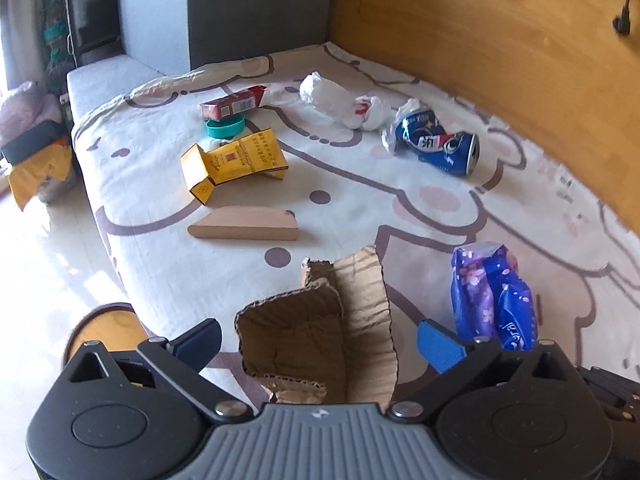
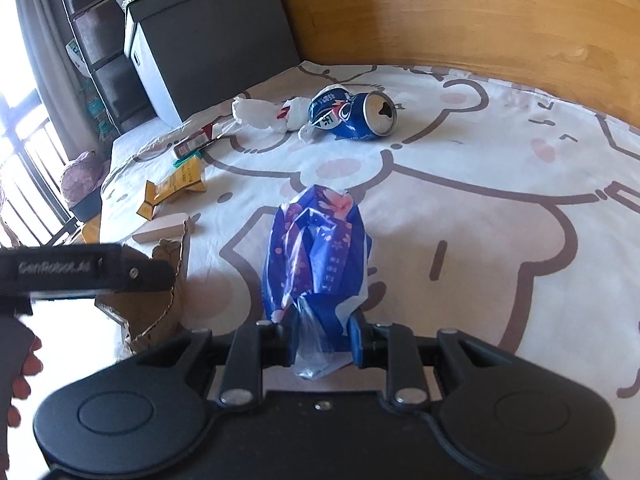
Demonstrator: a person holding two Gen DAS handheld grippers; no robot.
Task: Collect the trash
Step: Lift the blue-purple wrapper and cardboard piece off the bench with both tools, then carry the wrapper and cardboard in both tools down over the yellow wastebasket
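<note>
The right tongs (image 2: pixel 320 338) grip the blue wrapper (image 2: pixel 316 256) by its near end, its long axis pointing away over the bed (image 2: pixel 480 220). The left tongs (image 1: pixel 318 340) stand wide open around torn cardboard (image 1: pixel 320 332).

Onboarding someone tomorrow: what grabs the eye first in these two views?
The right gripper pinching a blue floral wrapper, front and centre on the cartoon-print sheet. Beside it, the left gripper stands wide open around a torn cardboard piece. Farther back lies a crushed blue can.
</note>
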